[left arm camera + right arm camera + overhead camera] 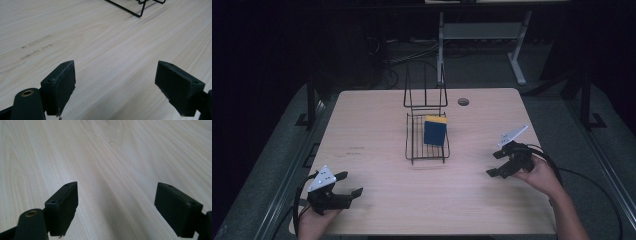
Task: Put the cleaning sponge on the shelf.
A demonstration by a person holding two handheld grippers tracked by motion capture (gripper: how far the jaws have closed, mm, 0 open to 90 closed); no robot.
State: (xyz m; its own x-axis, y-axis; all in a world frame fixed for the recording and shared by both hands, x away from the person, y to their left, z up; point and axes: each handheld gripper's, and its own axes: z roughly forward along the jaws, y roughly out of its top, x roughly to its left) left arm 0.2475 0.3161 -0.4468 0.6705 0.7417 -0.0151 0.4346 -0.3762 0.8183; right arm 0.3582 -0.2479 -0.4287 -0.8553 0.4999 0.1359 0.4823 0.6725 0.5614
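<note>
A black wire rack (427, 131) stands in the middle of the wooden table (377, 120). A blue sponge with a yellow top (435, 130) leans upright inside it. My left gripper (349, 184) rests near the table's front left corner, open, with bare wood between its jaws (115, 82). My right gripper (495, 163) is held at the right side of the table, open and pointing left toward the rack, nothing between its jaws (116, 205). A corner of the rack (136, 7) shows at the top of the left gripper view.
A round cable hole (463, 101) sits near the table's far edge. Beyond the table stand a white desk frame (482, 35) and cables on the dark floor. Faint marks (35, 47) streak the wood ahead of the left gripper.
</note>
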